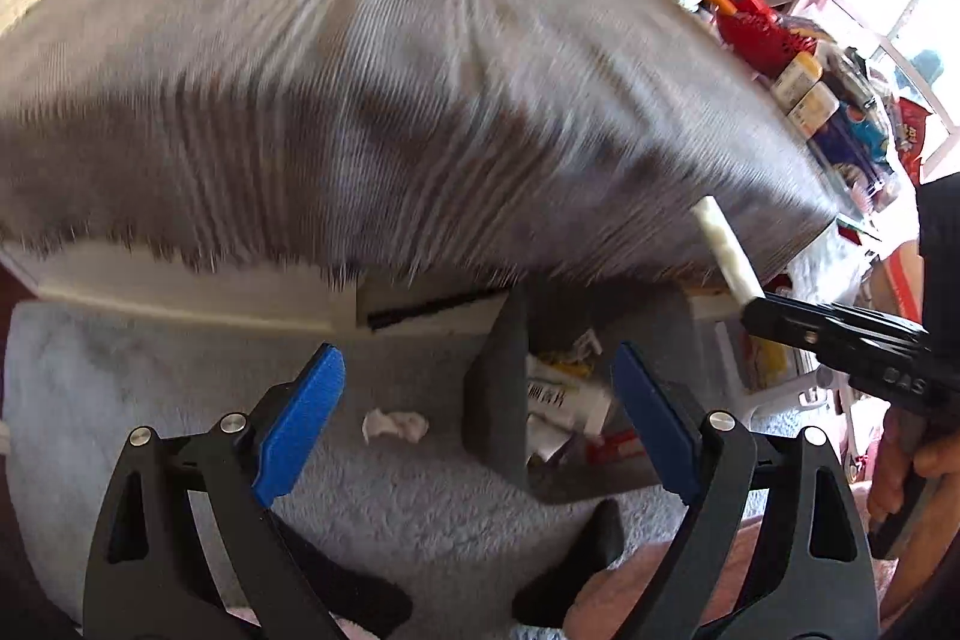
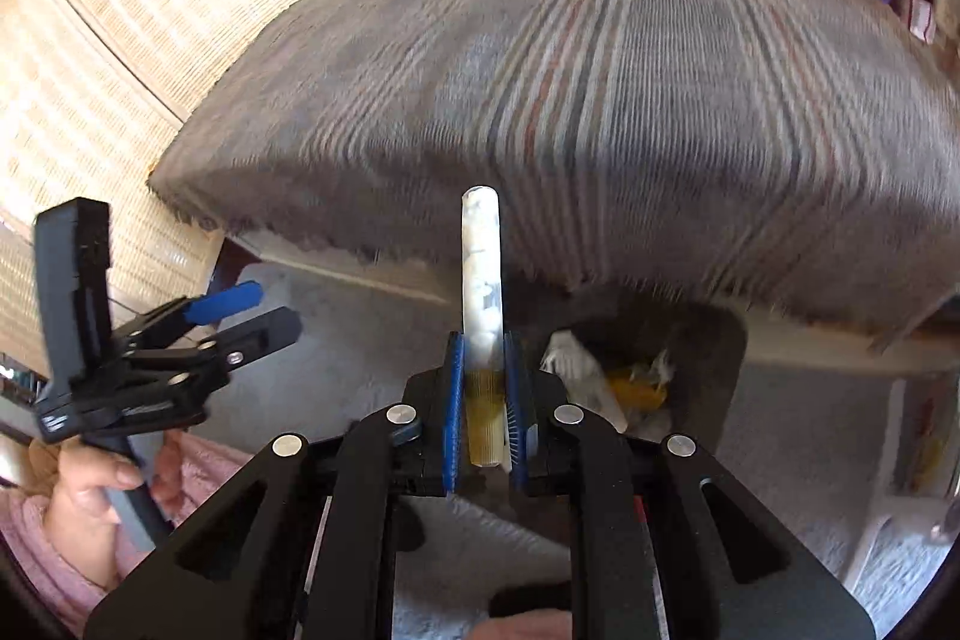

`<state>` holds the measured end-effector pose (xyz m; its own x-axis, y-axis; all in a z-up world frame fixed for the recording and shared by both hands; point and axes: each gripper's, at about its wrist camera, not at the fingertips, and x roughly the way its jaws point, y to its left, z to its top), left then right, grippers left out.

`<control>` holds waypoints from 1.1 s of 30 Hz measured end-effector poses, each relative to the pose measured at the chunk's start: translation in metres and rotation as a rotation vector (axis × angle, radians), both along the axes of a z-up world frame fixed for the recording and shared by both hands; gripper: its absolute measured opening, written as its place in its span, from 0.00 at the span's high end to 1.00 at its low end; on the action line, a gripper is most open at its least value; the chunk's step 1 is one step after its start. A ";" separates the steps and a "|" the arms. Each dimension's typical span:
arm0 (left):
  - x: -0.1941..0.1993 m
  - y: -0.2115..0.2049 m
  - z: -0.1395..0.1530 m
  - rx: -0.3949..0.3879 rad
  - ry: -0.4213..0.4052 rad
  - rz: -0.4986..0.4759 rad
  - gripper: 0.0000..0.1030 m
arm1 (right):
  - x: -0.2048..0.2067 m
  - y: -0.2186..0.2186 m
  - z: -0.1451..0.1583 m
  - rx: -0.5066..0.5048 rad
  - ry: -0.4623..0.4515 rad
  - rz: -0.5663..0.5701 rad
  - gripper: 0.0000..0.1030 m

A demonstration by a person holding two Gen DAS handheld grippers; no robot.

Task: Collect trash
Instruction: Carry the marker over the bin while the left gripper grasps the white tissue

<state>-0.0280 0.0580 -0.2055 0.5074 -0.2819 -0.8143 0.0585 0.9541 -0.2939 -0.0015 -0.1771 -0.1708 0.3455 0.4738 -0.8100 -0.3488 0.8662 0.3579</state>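
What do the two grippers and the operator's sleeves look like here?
Both match. The left gripper and right gripper have black scissor-style linkage arms with triangular cut-outs and silver round pivot pins. The fingers carry flat blue pads, finely ribbed on the right one. Seen from the side, each sits on a black body over a dark pistol-style handle. No cables visible. The sleeve is fluffy pink.

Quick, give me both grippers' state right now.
Left gripper: open, nothing between its pads.
Right gripper: shut on a clear tube stuffed with white material.
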 end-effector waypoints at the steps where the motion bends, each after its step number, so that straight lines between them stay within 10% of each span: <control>1: -0.003 0.002 -0.013 0.004 0.025 0.009 0.23 | -0.004 0.003 -0.009 -0.005 0.007 0.003 0.86; 20: 0.030 0.012 -0.229 0.104 0.190 0.058 0.22 | -0.028 -0.009 -0.104 -0.033 0.061 -0.176 0.86; 29: 0.050 0.002 -0.306 0.144 0.303 -0.024 0.37 | -0.014 -0.015 -0.128 -0.011 0.128 -0.182 0.86; 33: 0.053 0.002 -0.322 0.138 0.348 -0.039 0.65 | -0.010 -0.016 -0.132 -0.006 0.140 -0.181 0.86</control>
<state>0.0246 0.0596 -0.5272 0.1848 -0.1708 -0.9678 0.0150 0.9852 -0.1710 -0.0111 -0.1934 -0.3024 0.3087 0.4088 -0.8588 -0.1344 0.9126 0.3861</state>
